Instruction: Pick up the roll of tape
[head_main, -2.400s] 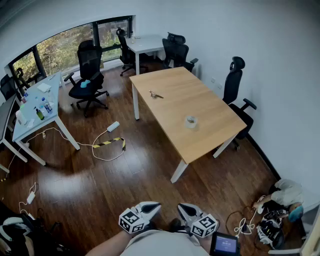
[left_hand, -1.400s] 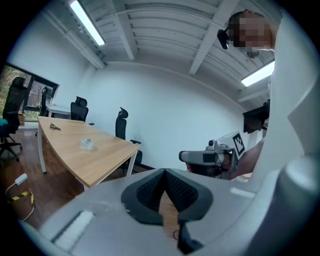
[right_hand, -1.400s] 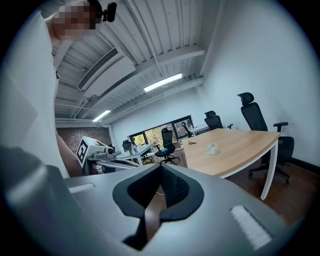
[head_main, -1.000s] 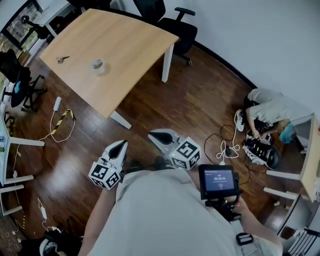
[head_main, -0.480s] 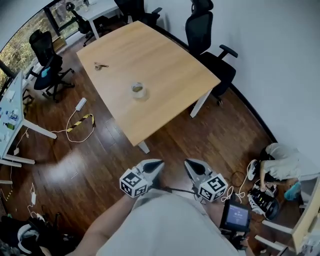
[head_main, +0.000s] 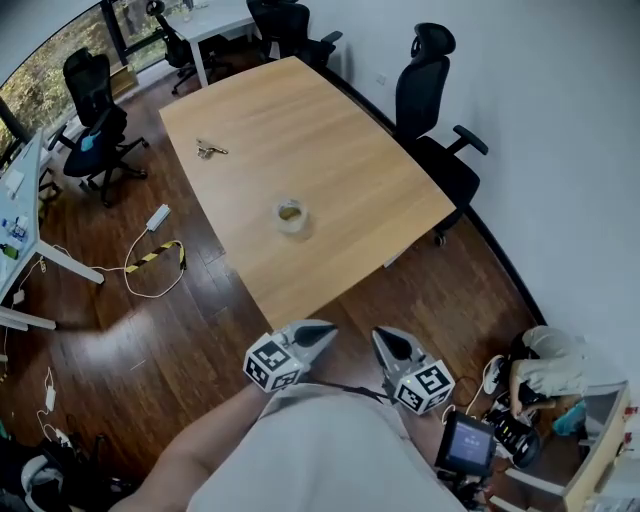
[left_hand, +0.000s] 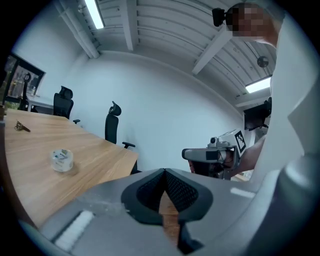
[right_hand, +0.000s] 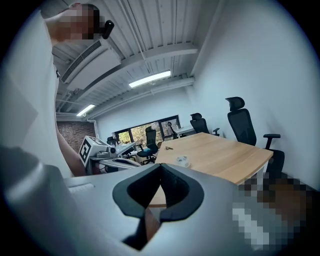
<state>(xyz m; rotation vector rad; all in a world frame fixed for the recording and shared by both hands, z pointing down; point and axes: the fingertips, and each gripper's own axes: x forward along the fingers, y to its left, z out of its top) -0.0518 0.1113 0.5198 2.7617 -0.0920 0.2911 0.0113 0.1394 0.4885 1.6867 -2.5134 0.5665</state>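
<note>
the table (head_main: 330, 120) has slid closer in the head view since half a second ago, its near edge now just ahead of both tools. fingers first: the left gripper (head_main: 327, 328) has its pads pressed together with nothing between them, and the right gripper (head_main: 379, 335) looks the same, closed and empty. the roll of tape (head_main: 291, 215) lies flat, hole up, on the table's middle, nearer the near edge than the keys (head_main: 210, 150) at the table's far side. this looks like the approach. to do it well, i'd spread one pair of jaws before crossing the table's edge, then come down over the roll and pinch its wall. both grippers are held side by side, close to the body, tips toward the table and dipped slightly.
</note>
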